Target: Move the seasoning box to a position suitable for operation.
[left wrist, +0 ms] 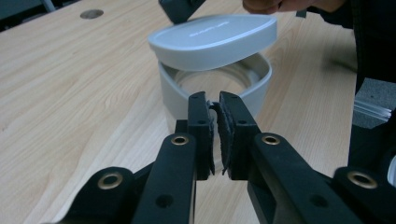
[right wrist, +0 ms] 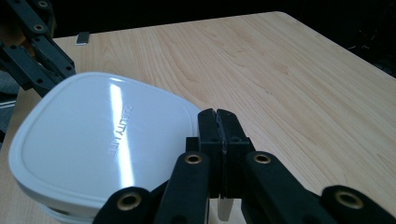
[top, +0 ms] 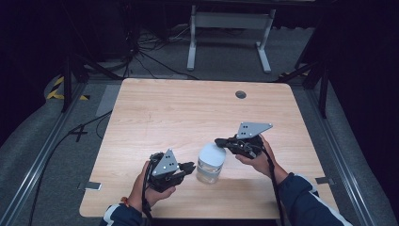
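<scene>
We have a bare wooden table (top: pixel 164 108) and, near its front edge between our two hands, a clear jar (top: pixel 209 170) with a pale collar and a white lid (top: pixel 212 154). In the left gripper view the lid (left wrist: pixel 212 39) sits lifted and tilted above the collar, a gap showing beneath it, so we judge the step in hand to be taking the lid off, and nearly done. Our right gripper (top: pixel 225 142) reaches in from the right; its jaws are pressed together, and a thin pale edge sits between them at the lid's rim (right wrist: pixel 224 207), which we take to be a tab or lip of the lid, though we cannot be sure. Our left gripper (left wrist: pixel 215 100) has its jaws closed down on the near wall of the collar, steadying the jar. Next, we think, comes lifting the lid straight clear while the left grip stays firm, so that the jar does not tip or drag.
</scene>
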